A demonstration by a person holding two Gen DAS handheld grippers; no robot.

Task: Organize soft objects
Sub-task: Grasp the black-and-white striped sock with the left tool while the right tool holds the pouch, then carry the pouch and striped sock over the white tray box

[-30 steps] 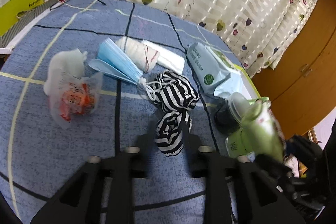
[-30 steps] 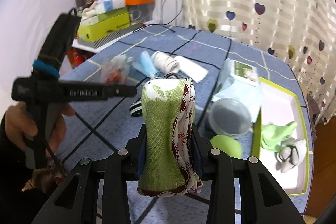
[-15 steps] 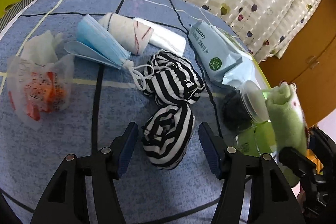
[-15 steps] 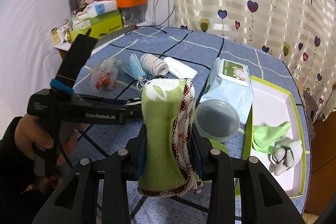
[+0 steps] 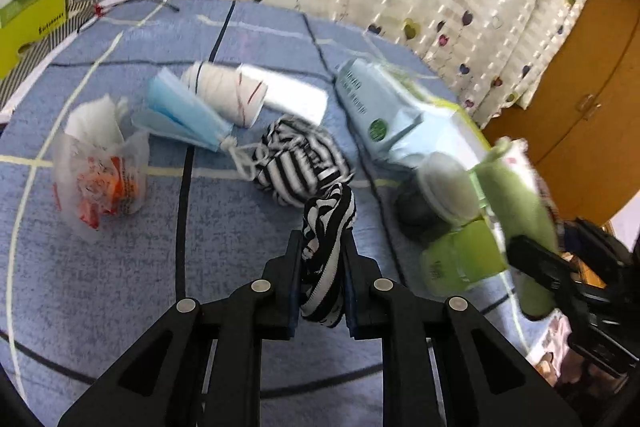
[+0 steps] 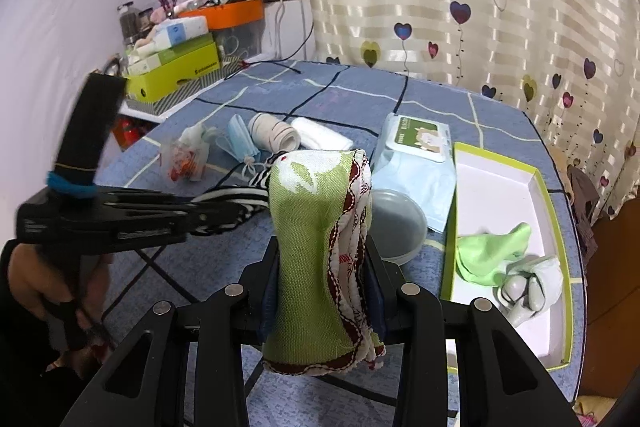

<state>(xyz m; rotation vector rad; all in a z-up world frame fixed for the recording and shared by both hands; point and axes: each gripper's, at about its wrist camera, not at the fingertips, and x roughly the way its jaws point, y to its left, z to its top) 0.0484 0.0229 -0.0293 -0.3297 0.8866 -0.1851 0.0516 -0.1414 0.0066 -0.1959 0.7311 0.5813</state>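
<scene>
The left hand-held gripper had just clamped down, and its jaws were clenched on a rolled black-and-white striped cloth, lifting it just clear of the blue worktop. A second striped bundle lay right behind it, tangled in the ear loops of a blue face mask. The right hand-held gripper was squeezing an upright green cloth roll with dark red trim, held in the air. Over on the right, the white tray with a green rim held only a light green cloth and a pale bundled item. So it looked early on: two pieces in hand, neither boxed yet, and the mask, a white rolled cloth, a flat white pack and a crumpled plastic bag remained out on the worktop
</scene>
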